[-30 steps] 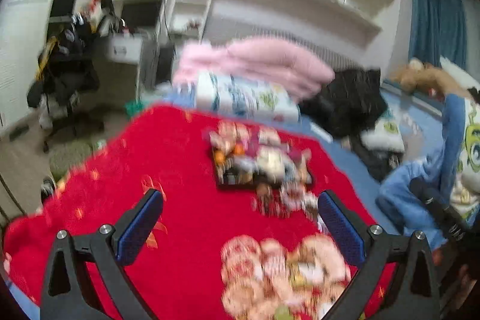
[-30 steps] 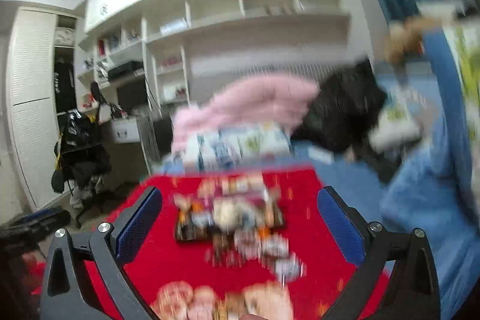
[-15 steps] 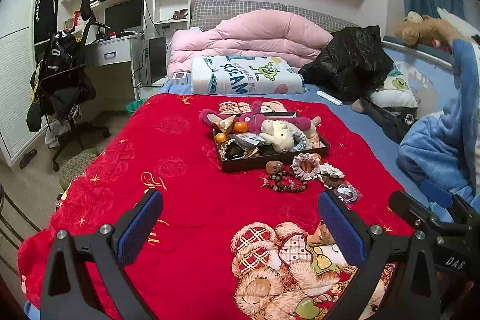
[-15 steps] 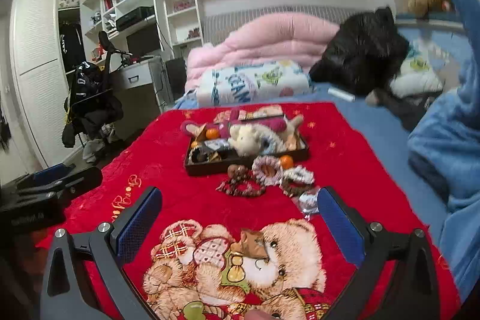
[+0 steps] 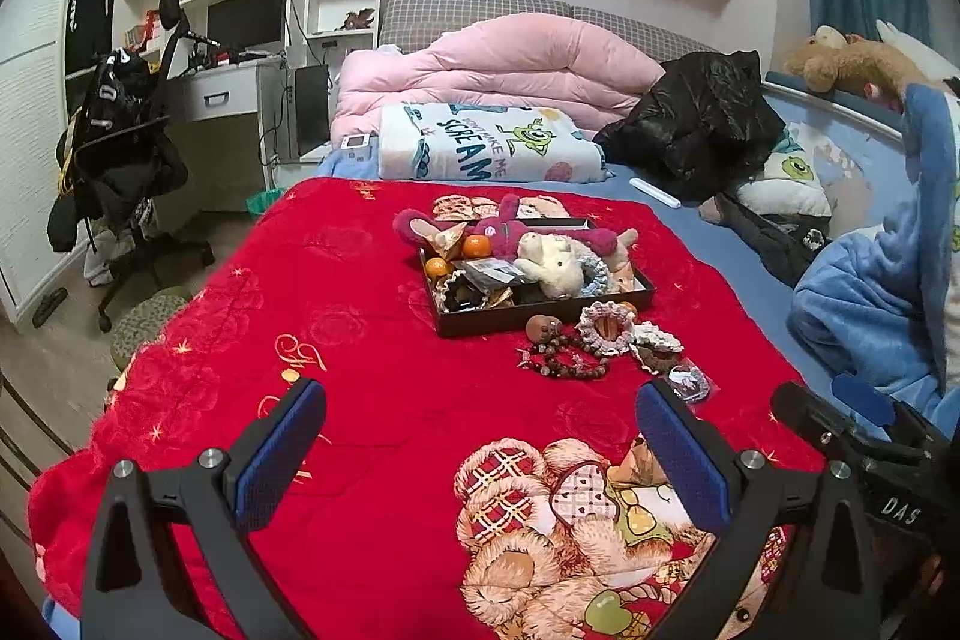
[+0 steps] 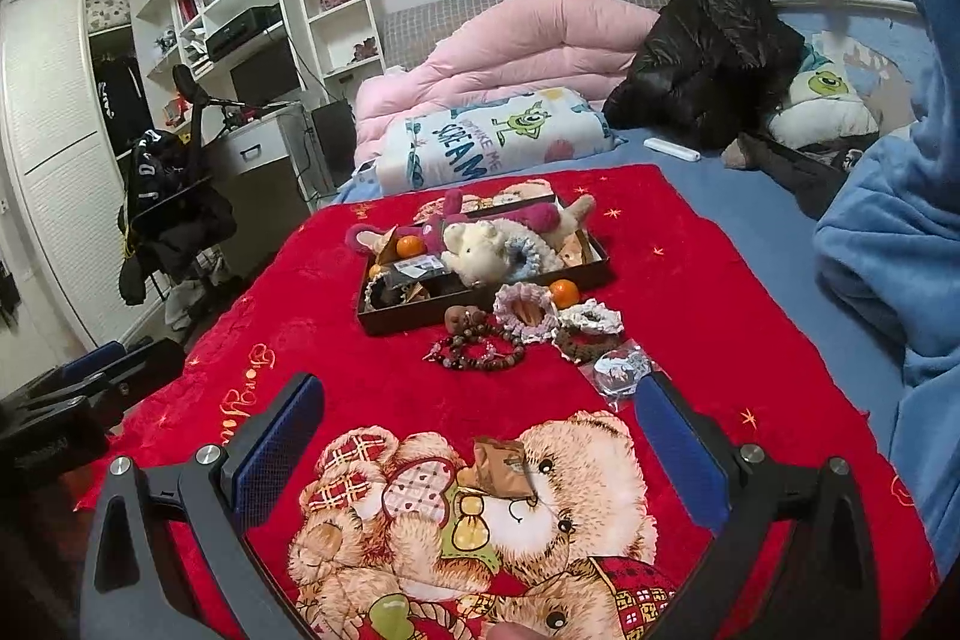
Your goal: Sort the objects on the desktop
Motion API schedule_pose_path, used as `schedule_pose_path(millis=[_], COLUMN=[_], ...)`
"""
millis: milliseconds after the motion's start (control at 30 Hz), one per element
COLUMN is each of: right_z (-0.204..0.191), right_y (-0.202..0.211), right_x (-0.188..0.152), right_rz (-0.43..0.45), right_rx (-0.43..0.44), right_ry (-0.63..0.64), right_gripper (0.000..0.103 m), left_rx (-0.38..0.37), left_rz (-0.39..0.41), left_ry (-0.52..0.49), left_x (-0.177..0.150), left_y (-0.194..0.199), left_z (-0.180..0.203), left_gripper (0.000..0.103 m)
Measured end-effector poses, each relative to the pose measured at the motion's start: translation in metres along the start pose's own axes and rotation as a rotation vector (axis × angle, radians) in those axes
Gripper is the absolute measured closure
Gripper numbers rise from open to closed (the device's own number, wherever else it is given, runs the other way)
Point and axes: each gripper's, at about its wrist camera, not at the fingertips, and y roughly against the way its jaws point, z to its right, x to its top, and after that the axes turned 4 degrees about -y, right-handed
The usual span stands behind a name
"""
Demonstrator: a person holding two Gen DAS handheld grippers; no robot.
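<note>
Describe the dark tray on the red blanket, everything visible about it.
The dark tray is a shallow rectangular box with low, dark brown walls; material unclear. It lies flat on the red blanket, angled to both cameras. It is crammed: a cream plush toy, a magenta plush draped across the back, small oranges, a blue-white scrunchie, a dark packet. Scrunchies and bead bracelets lie just outside its near wall.

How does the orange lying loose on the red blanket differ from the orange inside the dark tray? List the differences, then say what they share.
The loose orange lies on the red blanket, just outside the tray's near wall; the tray orange sits inside the dark tray, towards its far left. The loose orange touches a crocheted scrunchie; the tray orange is wedged against the plush toys. Both are small, round and bright orange.
</note>
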Motion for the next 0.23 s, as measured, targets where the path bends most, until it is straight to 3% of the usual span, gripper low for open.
schedule_pose_path(millis=[233], right_z=[0.0024], right_y=[0.0029], right_x=[-0.0001], right_rz=[0.010], right_rx=[0.008], right_ry=[-0.017], right_gripper=[0.000], left_rx=[-0.030], left_rz=[-0.004], left_ry=[-0.009], left_x=[-0.0025], left_y=[0.0026], left_z=[0.0027], left_gripper=[0.000])
